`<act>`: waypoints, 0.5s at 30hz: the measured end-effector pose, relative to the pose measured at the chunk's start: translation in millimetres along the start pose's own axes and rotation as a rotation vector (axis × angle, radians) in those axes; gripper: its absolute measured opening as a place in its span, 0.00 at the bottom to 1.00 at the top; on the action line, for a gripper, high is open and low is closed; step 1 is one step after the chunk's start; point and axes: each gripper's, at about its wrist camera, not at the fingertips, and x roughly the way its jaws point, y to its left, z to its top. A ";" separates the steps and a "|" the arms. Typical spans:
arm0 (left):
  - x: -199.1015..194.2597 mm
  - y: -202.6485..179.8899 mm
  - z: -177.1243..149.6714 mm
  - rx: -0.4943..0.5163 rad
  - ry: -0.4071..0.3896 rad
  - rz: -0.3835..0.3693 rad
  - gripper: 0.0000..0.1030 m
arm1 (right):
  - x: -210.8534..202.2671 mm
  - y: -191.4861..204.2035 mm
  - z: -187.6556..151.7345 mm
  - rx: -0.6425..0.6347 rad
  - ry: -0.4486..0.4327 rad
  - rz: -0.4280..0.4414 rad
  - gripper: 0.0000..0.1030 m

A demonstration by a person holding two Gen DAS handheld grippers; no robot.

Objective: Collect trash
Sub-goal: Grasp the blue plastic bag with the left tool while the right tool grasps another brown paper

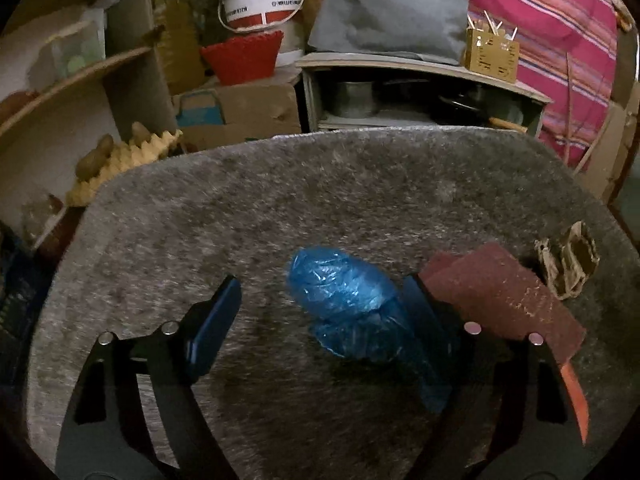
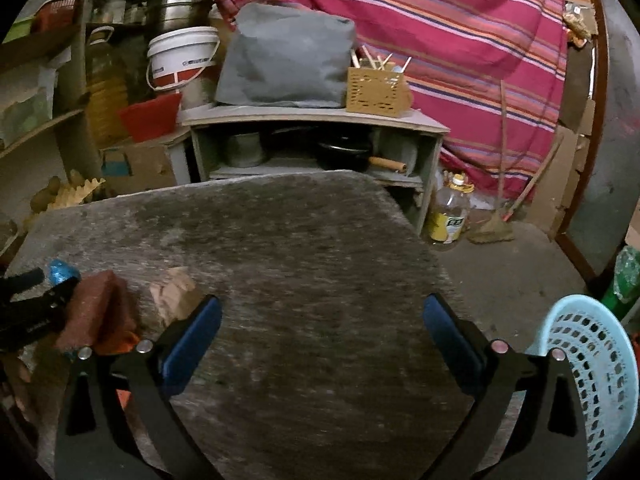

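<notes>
On grey tabletop [image 1: 280, 184], blue plastic bag [image 1: 344, 300] sits between left tongs [image 1: 324, 300], apart, hugging right pad; off-centre squeeze may pinch only film, bag slips; right tongs [image 2: 322, 320] apart, empty, basket [image 2: 592, 364] beside

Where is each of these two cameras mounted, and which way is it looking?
Left wrist view: sits on the left gripper, looking forward and down at a crumpled blue plastic bag between its open fingers, on the grey fuzzy tabletop.
Right wrist view: sits on the right gripper, over the same tabletop, a light blue perforated plastic basket at right.
Shared: the tabletop, bag, reddish-brown rough sheet, and grey cloth bundle.
</notes>
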 end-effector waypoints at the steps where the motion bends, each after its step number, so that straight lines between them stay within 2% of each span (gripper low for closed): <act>1: 0.2 1.3 -0.2 -0.005 0.006 -0.036 0.64 | 1.3 3.8 -0.2 -0.003 0.002 0.004 0.96; 2: 0.9 0.9 -0.4 -0.005 0.011 -0.064 0.55 | 3.6 10.1 -0.1 -0.014 0.007 0.008 0.96; 3: 1.1 -1.0 -0.7 -0.004 0.015 -0.076 0.51 | 6.1 16.2 0.0 -0.026 0.011 0.009 0.96; 8: -3.7 5.6 0.9 -0.021 0.006 -0.075 0.52 | 11.4 41.7 -0.3 -0.056 0.017 0.044 0.96; 10: -8.1 11.2 1.9 -0.042 -0.009 -0.078 0.57 | 13.6 54.3 -0.3 -0.074 0.018 0.052 0.96; 11: -9.6 13.0 2.5 -0.047 -0.015 -0.073 0.61 | 15.0 57.9 -0.4 -0.081 0.018 0.052 0.96; 15: -6.5 16.6 4.4 -0.043 -0.005 -0.060 0.62 | 29.3 71.5 -2.4 -0.119 0.045 0.022 0.96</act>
